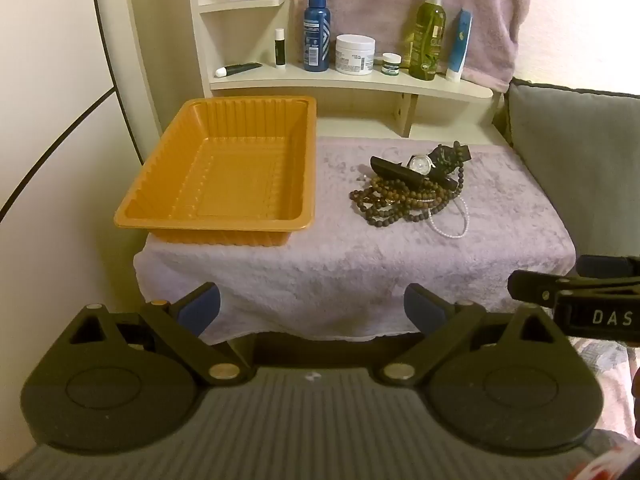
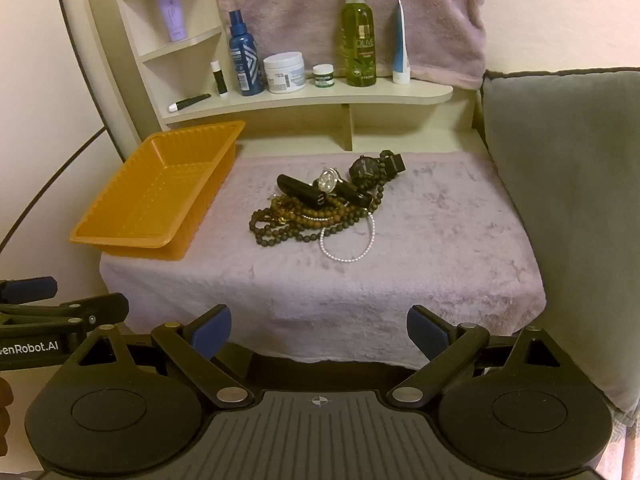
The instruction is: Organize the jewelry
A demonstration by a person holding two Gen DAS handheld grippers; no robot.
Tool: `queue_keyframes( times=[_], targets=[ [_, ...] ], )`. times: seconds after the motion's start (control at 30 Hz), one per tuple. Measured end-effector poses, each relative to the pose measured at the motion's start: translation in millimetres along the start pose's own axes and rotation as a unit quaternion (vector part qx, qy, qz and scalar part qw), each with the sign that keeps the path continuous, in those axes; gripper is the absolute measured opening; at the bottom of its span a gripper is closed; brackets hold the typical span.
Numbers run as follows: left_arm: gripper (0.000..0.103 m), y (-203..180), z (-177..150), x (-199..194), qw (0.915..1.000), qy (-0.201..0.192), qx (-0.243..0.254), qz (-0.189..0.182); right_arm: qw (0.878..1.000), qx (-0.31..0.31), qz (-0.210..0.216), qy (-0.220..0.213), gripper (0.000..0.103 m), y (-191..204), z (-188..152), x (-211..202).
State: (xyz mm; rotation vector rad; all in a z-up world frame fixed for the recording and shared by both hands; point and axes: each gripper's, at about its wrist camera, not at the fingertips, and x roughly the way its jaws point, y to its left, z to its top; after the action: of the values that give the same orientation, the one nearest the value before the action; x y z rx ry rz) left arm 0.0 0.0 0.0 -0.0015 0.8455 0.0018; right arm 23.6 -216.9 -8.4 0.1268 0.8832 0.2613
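An empty orange plastic tray stands on the left of a towel-covered table. A tangled jewelry pile lies to its right: brown bead strands, a white pearl strand, a silver-faced watch and a black watch. My left gripper is open and empty, in front of the table's near edge. My right gripper is open and empty too, in front of the near edge, facing the pile. Each gripper shows at the edge of the other's view.
A pale lilac towel covers the table. A shelf behind holds a blue bottle, a white jar, a green spray bottle and tubes. A grey cushion borders the right side.
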Motion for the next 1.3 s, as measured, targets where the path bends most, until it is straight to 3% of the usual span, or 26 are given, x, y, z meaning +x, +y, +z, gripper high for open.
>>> queue_keyframes(
  times=[1.3],
  targets=[
    [0.098,0.0,-0.1,-0.1,1.0,-0.003,-0.001,-0.001,1.0,-0.001,0.0,-0.002,0.094,1.7,1.4,-3.1]
  ],
)
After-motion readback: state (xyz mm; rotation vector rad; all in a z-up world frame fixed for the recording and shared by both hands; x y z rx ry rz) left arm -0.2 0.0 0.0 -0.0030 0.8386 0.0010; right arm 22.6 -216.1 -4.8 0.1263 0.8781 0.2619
